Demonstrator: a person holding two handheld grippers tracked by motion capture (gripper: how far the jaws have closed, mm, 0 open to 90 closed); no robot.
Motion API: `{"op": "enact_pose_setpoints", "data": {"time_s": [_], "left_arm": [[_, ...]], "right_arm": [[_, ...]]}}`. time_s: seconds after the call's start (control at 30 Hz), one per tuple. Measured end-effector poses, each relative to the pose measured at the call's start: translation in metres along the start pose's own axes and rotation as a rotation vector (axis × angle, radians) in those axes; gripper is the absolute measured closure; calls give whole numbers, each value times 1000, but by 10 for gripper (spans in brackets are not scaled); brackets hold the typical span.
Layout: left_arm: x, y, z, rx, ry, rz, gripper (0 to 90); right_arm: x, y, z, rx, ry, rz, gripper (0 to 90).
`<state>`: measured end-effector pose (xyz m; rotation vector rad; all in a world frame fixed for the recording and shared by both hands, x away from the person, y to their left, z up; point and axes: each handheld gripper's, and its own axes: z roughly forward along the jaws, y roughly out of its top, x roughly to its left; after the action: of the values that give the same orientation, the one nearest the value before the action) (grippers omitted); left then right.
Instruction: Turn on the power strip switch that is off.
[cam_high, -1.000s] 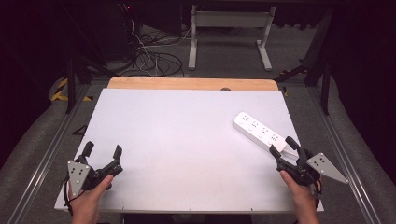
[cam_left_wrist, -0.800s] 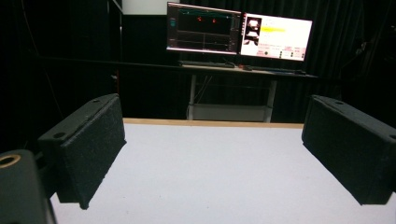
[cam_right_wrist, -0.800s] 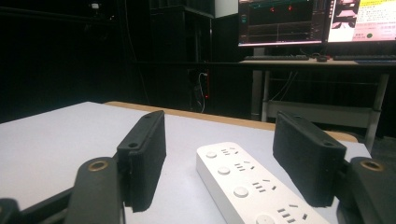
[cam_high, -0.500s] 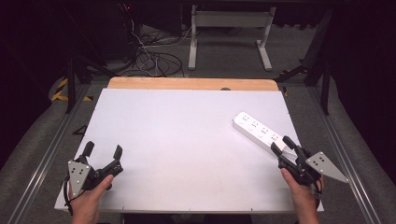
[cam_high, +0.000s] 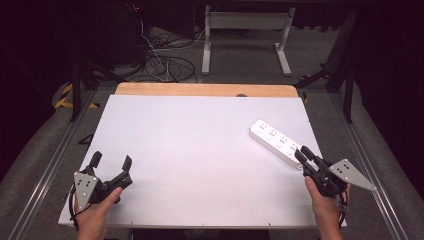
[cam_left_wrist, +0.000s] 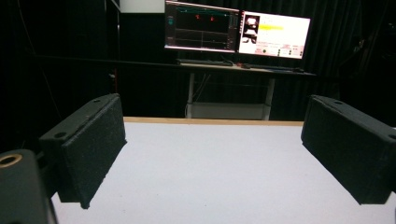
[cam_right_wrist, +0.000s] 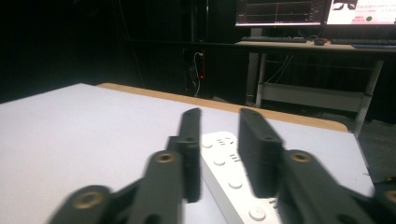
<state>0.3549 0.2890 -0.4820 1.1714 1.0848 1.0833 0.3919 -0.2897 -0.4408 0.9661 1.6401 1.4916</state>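
R tool (cam_high: 306, 156) at near-right of the counter (cam_high: 200, 150), held by the person's R hand (cam_high: 327, 207), pointing up-left at the near end of the white power strip (cam_high: 277, 141). Jaws have just been closing; now narrow, small gap left between them. In the right gripper view the tool (cam_right_wrist: 219, 140) sits over the strip (cam_right_wrist: 229, 177), strip's near end running under/between the jaws. Pads not seen pressing on it, so not clamped; can't tell if the tips touch the strip's top. Jaws blurred in that view.

Power strip: lies flat on the R half of the counter, set diagonally, far end toward counter centre-back, near end toward the R front edge. Sockets face up.

L tool (cam_high: 111, 162) at near-left corner of the counter, in the L hand (cam_high: 95, 212), jaws wide apart, nothing between. Left gripper view confirms: the tool (cam_left_wrist: 212, 154) has both black pads spread to the frame edges, bare white counter (cam_left_wrist: 210, 177) in the gap. L tool well apart from the strip.

Bkgd: wooden strip (cam_high: 205, 90) along the counter's far edge, cables (cam_high: 160, 62) on the floor behind, white desk frame (cam_high: 245, 35) beyond. Two lit monitors (cam_left_wrist: 236, 32) on a far desk in the left gripper view.
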Motion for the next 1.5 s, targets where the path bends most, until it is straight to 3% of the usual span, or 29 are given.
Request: {"op": "enact_pose_setpoints", "data": {"time_s": [0.1, 0.2, 0.3, 0.6, 0.63, 0.73, 0.77, 1.2, 1.5], "left_arm": [[0, 0, 0, 1, 0, 0, 70], [0, 0, 0, 1, 1, 1, 71], [0, 0, 0, 2, 2, 0, 72], [0, -1, 0, 10, 1, 8, 75], [0, -2, 0, 12, -1, 8, 75], [-1, -2, 0, 15, -3, 10, 76], [-1, -2, 0, 15, -3, 13, 76], [-2, -3, 0, 19, -5, 16, 76], [-2, -3, 0, 20, -5, 18, 77]], "right_arm": [[0, 3, -1, -2, 3, -1, 862], [-3, 5, -3, 2, 5, 21, 895], [-8, 7, -3, 14, -2, 51, 900], [-14, 16, 5, 79, -31, 50, 900], [-14, 18, 11, 126, -47, 40, 900], [-14, 18, 16, 173, -49, 55, 900], [-17, 18, 22, 225, -44, 67, 900], [-27, 25, 46, 324, -69, 105, 900], [-35, 20, 69, 533, -94, 102, 900]]}}
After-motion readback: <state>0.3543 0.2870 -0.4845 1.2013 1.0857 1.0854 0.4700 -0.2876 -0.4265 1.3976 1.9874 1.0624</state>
